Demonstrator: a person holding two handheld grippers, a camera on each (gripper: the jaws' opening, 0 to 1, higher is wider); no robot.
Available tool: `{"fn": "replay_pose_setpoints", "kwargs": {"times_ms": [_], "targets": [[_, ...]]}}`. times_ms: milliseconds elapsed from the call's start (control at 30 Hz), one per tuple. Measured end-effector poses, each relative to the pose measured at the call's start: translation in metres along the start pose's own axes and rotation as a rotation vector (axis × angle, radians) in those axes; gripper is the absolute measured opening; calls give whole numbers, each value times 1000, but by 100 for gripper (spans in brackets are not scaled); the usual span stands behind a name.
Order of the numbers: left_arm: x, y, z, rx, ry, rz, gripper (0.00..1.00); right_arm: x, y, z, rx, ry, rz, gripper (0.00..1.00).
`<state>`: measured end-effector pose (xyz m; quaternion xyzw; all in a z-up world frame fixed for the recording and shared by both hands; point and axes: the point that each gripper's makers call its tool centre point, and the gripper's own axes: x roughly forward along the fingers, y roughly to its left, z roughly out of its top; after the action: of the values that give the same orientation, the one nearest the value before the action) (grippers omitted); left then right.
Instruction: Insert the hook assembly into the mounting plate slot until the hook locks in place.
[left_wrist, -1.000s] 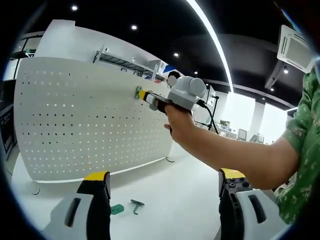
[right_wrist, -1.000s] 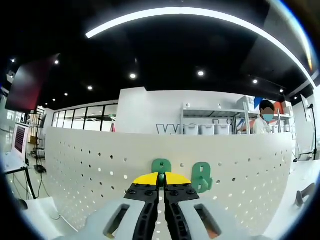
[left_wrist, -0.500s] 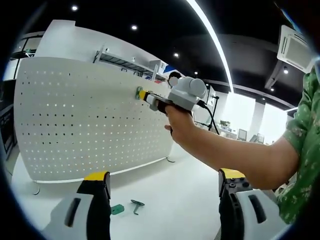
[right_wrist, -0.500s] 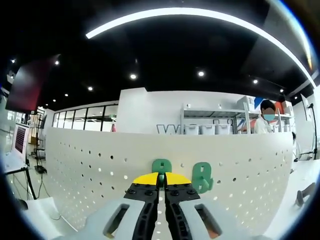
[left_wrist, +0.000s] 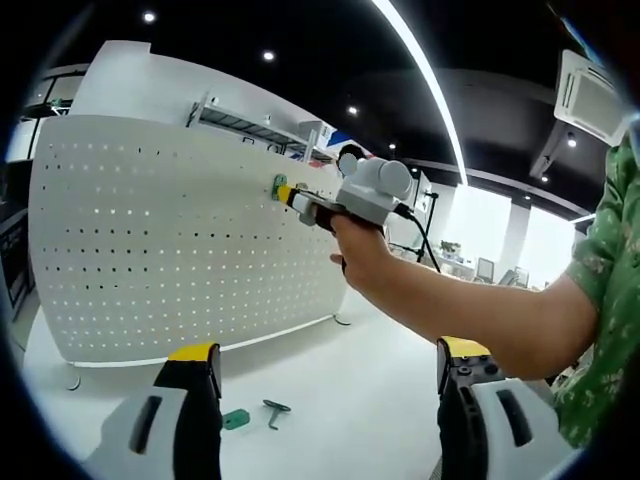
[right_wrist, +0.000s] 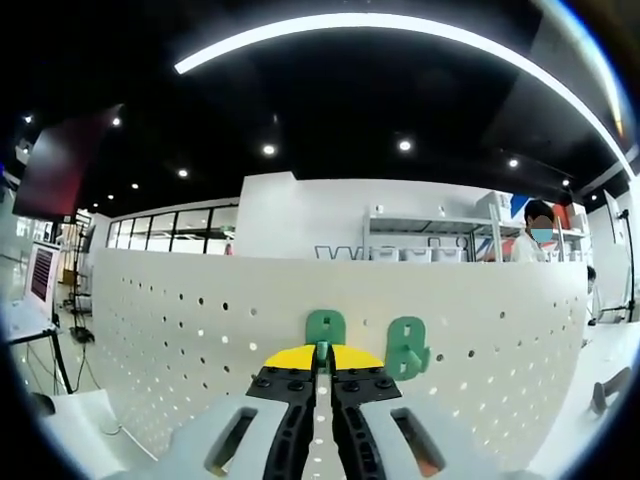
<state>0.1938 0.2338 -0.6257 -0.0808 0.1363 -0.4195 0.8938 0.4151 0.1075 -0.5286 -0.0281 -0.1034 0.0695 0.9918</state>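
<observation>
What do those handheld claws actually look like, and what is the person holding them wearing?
Each claw has light grey jaw bodies with black inner edges and yellow tips, as on the left claw and right claw. Seen from the left gripper view, the right claw carries a rounded grey housing with a black cable trailing from it. The person's sleeve is green and patterned, short.

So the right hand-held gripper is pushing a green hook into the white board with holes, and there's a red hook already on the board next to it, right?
Almost. The hook already on the white board is green, not red; the right gripper view shows it. The right hand-held gripper is indeed shut on a green hook at the board.
</observation>
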Motion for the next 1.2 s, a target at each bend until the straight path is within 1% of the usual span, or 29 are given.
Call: {"fn": "replay_pose_setpoints", "kwargs": {"times_ms": [233,467,567,667,1200], "targets": [[0,-1,0,3,0,-2,91,-2,0,3,-6,-8,-1,3],[-1,-2,1,5,-2,-2,91,-3,-1,2,-26,-3,-7,2],[-2,-2,1,5,-2,-1,91,-3,0,4,-47,-7,-11,2],[-1,-2,0,3,0,-2,90,-3,-1,3,-47,-2,-12,2],[-2,-1,0,0,-2,-1,90,-2,-1,2,-119,14,-28,1]]}}
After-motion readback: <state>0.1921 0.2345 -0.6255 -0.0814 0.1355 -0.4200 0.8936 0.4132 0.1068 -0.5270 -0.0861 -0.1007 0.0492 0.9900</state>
